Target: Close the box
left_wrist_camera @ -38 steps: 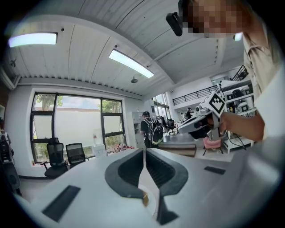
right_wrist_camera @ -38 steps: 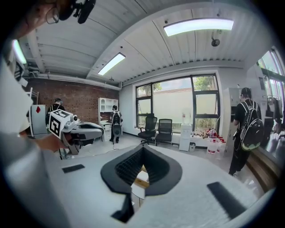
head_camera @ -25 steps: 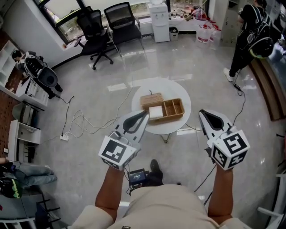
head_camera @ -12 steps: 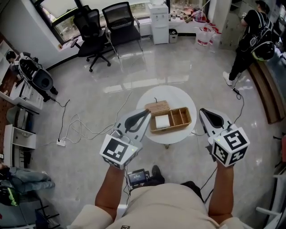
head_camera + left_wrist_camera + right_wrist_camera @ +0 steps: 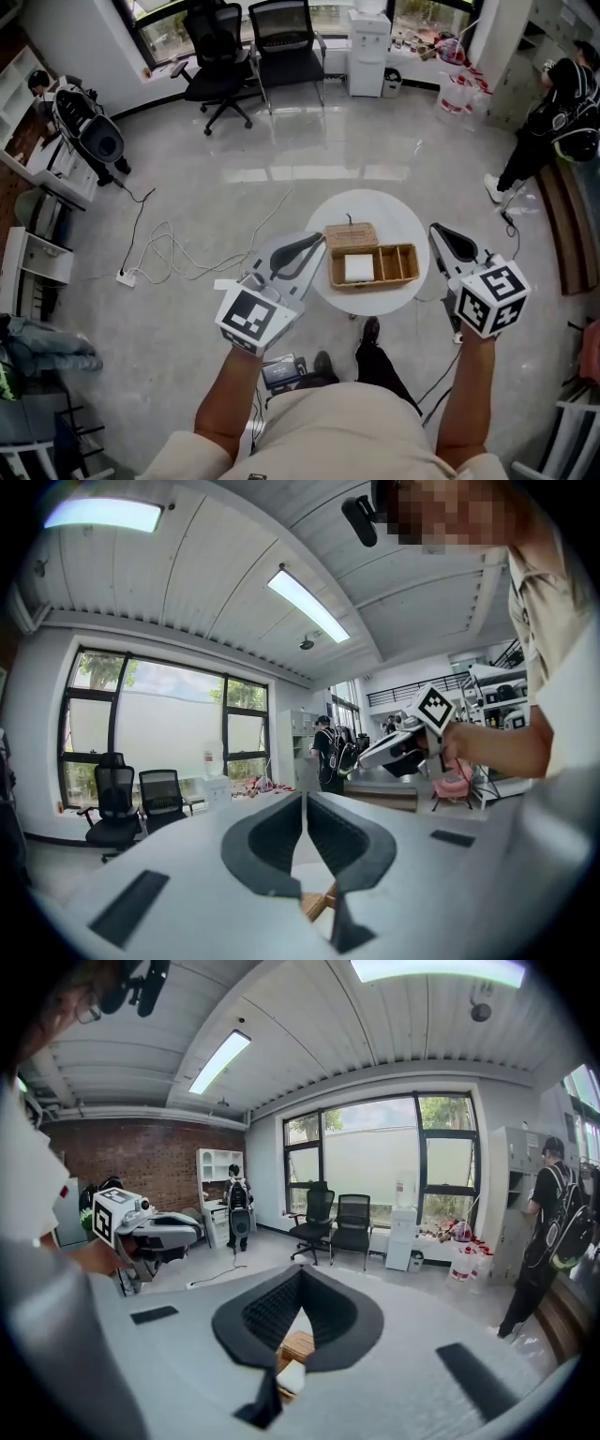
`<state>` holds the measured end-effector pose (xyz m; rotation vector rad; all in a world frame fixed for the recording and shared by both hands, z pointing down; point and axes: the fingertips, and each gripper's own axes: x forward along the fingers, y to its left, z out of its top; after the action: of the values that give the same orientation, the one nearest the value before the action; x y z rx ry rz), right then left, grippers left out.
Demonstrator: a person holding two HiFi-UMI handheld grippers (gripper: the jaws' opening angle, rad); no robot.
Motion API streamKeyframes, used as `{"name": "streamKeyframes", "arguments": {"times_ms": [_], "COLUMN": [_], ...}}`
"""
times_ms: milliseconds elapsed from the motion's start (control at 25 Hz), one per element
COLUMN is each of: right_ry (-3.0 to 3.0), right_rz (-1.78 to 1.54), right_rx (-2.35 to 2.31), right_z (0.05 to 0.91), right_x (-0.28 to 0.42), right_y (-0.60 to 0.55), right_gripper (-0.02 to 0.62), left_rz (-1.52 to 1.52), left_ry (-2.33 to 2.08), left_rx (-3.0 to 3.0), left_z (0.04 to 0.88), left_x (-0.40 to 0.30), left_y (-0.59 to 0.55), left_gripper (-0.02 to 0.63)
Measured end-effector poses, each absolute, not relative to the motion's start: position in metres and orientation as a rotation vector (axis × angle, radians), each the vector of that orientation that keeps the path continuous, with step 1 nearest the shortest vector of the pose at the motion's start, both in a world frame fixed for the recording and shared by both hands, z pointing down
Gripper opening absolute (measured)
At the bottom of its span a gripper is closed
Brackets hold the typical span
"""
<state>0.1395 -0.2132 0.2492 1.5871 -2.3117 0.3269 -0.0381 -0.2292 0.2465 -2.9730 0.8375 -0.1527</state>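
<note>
A wooden box (image 5: pixel 375 267) with several compartments stands on a round white table (image 5: pixel 394 217) below me. Its lid (image 5: pixel 350 234) lies open at the far left side, and a white block (image 5: pixel 359 268) fills the left compartment. My left gripper (image 5: pixel 314 241) hovers shut and empty over the table's left edge. My right gripper (image 5: pixel 439 231) hovers shut and empty off the table's right edge. A strip of the box (image 5: pixel 317 904) shows under the left gripper (image 5: pixel 304 797). The box (image 5: pixel 296 1344) and white block (image 5: pixel 289 1377) show under the right gripper (image 5: pixel 301 1271).
Two black office chairs (image 5: pixel 225 47) and a white water dispenser (image 5: pixel 367 52) stand by the far window. Cables (image 5: pixel 178 253) and a power strip (image 5: pixel 125 278) lie on the floor left of the table. A person (image 5: pixel 562 112) stands at the far right.
The table and box have shifted right and a little nearer in the head view as I moved. Both grippers stay shut, held level in front of me.
</note>
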Motion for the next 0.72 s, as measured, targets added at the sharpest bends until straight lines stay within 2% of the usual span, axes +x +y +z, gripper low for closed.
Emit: {"name": "streamKeyframes", "arguments": {"times_ms": [320, 720], "right_ry": [-2.371, -2.371], "right_rz": [0.396, 0.533], "right_rx": [1.451, 1.314], "right_z": [0.281, 0.351], "right_x": [0.135, 0.155], "right_y": [-0.264, -0.315], "right_gripper": [-0.008, -0.007], "left_rz": [-0.212, -0.286], "left_ry": [0.955, 1.049], "left_rx": [-2.985, -3.000], "left_z": [0.263, 0.322], "left_x": [-0.041, -0.024], "left_y": [-0.259, -0.292], "left_gripper": [0.021, 0.021]}}
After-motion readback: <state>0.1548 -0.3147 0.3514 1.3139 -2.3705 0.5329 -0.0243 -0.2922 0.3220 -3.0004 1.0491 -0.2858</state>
